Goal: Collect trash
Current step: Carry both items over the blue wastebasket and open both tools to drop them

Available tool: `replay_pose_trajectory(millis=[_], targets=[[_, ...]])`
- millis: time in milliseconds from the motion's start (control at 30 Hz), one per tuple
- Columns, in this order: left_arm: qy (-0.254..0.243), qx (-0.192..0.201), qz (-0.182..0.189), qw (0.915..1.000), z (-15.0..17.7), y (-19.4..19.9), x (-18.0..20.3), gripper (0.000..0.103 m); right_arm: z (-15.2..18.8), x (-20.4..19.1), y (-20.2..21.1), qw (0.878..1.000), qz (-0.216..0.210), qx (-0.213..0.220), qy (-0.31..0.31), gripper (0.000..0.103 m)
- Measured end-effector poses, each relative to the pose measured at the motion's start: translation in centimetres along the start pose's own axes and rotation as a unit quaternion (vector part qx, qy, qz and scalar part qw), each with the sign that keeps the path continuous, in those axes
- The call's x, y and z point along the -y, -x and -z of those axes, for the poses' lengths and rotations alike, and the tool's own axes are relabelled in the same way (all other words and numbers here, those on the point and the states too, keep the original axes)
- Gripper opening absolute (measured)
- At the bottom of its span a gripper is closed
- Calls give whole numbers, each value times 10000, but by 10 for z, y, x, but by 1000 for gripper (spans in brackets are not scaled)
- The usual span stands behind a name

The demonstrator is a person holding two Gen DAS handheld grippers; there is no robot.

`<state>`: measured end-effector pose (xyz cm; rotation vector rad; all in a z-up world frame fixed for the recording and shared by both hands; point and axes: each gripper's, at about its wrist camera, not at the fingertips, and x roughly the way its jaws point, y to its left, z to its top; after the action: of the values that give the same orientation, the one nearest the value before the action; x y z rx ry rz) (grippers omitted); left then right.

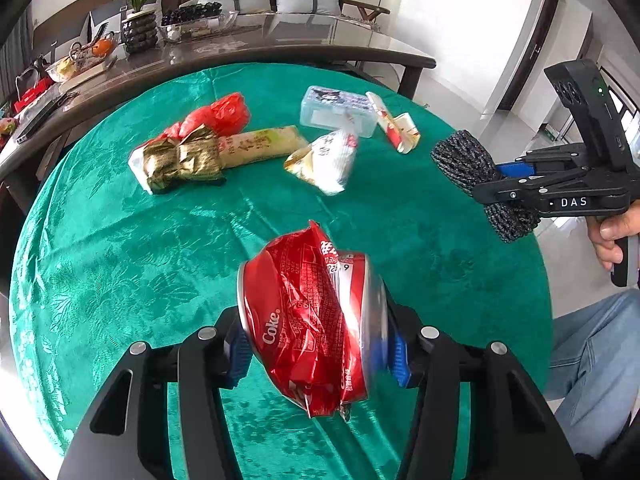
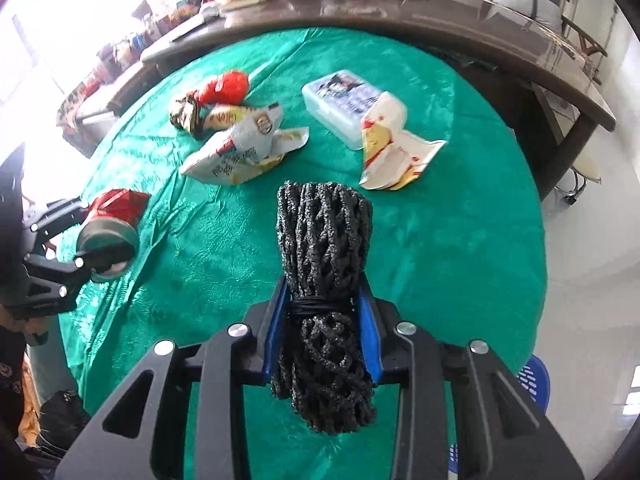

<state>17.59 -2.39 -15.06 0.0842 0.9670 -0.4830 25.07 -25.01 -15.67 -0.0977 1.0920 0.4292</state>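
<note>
My left gripper is shut on a crushed red Coke can and holds it above the green tablecloth; the can also shows in the right wrist view. My right gripper is shut on a bundle of black foam netting, held above the table's near right side; the bundle also shows in the left wrist view. Loose on the cloth lie a white snack bag, a torn red-and-white carton, a gold-green wrapper and a red plastic bag.
A clear plastic box with a cartoon lid lies on the far side of the round table. A long dark table with a plant, bowls and fruit stands behind. A blue basket sits on the floor at the right.
</note>
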Motion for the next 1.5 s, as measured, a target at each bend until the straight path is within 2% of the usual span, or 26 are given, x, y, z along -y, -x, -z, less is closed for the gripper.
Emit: replay_pose_trajectory(millis=[133, 267, 433, 533, 633, 767, 967, 1167, 1500], targets=[[-98, 158, 296, 9994, -17, 3, 43, 53, 18, 36, 30, 9987, -27, 293, -418, 32], [-338, 250, 655, 9970, -38, -5, 101, 53, 48, 91, 53, 9947, 336, 381, -895, 32], [-702, 175, 1086, 9915, -58, -32, 185, 53, 103, 166, 70, 9844, 864, 241, -1511, 32], [-929, 80, 1302, 9871, -66, -51, 239, 53, 134, 207, 69, 9763, 1111, 153, -1851, 32], [-1192, -15, 1365, 9834, -69, -75, 291, 53, 163, 242, 63, 9675, 1235, 157, -2199, 32], [-1293, -237, 1373, 9818, -68, -119, 343, 53, 199, 279, 50, 9574, 1160, 211, -2638, 32], [-1228, -454, 1490, 9801, -68, -183, 385, 54, 218, 312, 44, 9502, 1100, 197, -2909, 32], [-1214, -635, 1469, 9796, -66, -230, 401, 54, 230, 332, 34, 9427, 902, 214, -3204, 32], [-1322, -781, 1392, 9783, -59, -261, 420, 55, 236, 345, 29, 9361, 698, 289, -3436, 32]])
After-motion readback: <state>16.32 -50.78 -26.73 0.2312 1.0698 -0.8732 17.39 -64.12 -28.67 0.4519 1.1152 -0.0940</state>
